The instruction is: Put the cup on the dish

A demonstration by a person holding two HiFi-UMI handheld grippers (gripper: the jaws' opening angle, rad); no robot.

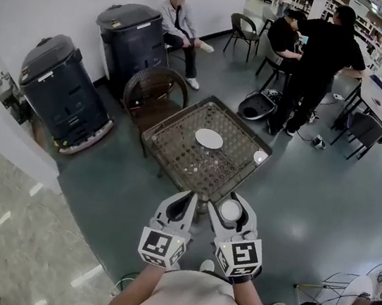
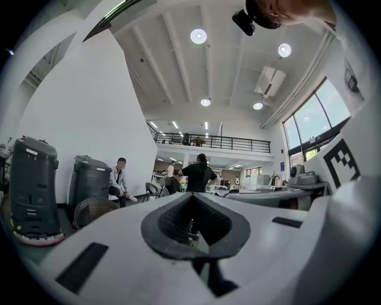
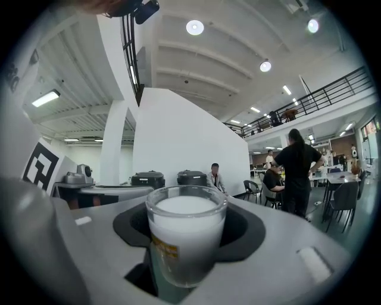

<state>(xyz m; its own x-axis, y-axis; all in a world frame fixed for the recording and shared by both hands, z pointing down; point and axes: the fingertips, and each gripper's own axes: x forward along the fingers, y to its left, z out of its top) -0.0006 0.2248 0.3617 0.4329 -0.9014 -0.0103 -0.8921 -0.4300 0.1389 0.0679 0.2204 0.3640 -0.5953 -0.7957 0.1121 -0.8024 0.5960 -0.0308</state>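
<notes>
Right tongs (image 1: 231,205), lower middle of the head view: clamped on the cup (image 3: 186,238), one jaw on each side of its wall. Clear glass, held upright, filled nearly to the rim with something white, a yellowish label low on its side.

Left tongs (image 1: 189,198), just beside on the left: jaws drawn together, nothing between them. Through the hollow of the dark pads (image 2: 172,223), only the room beyond.

Just above both tongs, the near corner of a square woven table (image 1: 176,154), at frame centre. Cup not over the tabletop, slightly right of that corner. On the table, the white dish (image 1: 209,138), bare, well apart from the cup. By the table's right corner, a small round white thing (image 1: 261,157), too small to tell what.

Wicker chair (image 1: 156,88) just beside the table's upper-left side. Further up and left, two dark bin-shaped machines (image 1: 59,86) against the white wall, with a seated person (image 1: 181,26) next to the second. Upper right: more people (image 1: 323,54), standing and sitting among chairs and desks.
</notes>
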